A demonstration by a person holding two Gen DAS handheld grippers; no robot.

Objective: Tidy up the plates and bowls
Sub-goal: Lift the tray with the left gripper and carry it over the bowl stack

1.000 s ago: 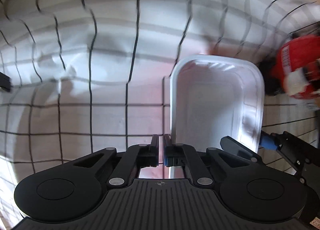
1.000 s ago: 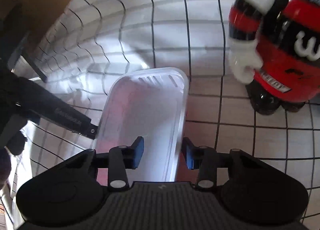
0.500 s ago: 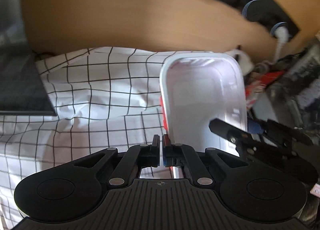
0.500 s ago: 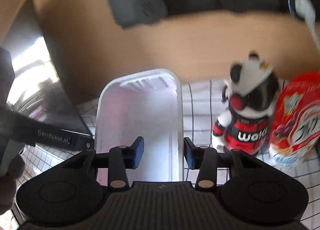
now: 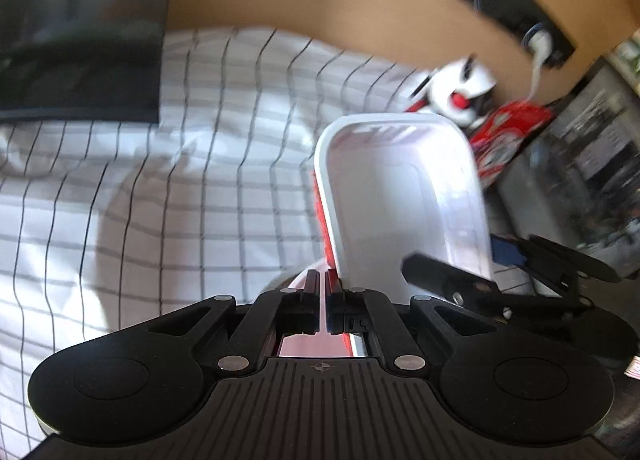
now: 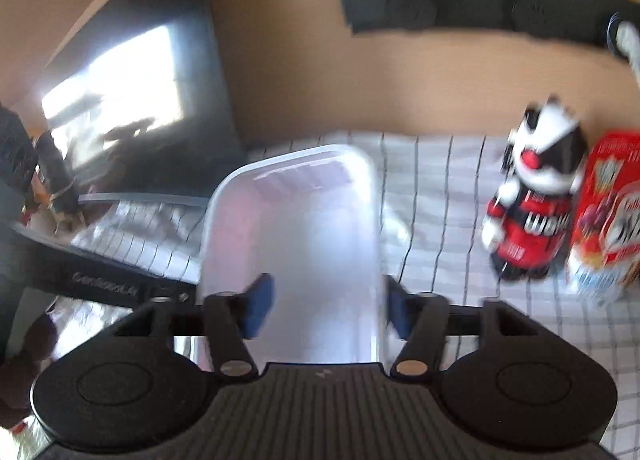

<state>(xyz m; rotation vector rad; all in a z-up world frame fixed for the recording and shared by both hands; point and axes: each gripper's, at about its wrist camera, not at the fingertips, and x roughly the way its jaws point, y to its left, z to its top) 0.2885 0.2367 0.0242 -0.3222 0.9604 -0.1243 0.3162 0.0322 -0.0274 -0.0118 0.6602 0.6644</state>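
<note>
One white rectangular tray (image 5: 404,195), counted in both wrist views; no second plate or bowl visible. It sits off the counter (image 5: 168,187), which carries a white cloth with a black grid, and the tray's long axis points away from both cameras toward the tan wall (image 6: 360,79).

Left to right, left wrist view: one dark flat panel (image 5: 80,51) on the cloth at far left; open checked cloth; the left tool (image 5: 322,302), its two fingers pressed together on the tray's near-left rim, with a red-and-white edge showing just under the white rim there (cannot tell what it belongs to); the tray; the right tool (image 5: 472,272) reaching in over the tray's right wall; behind, one black-white-red toy figure (image 5: 460,91) and one red packet (image 5: 508,131).

Right wrist view, same order: one glossy dark screen (image 6: 140,107) at left; the tray centred; the right tool (image 6: 326,306) spreading, two blue pads either side of the tray's right wall, not pressing it; toy figure (image 6: 536,195); red packet (image 6: 608,211) just beside it. One black power strip (image 6: 480,7) on the wall above.

Heavy motion blur throughout.
</note>
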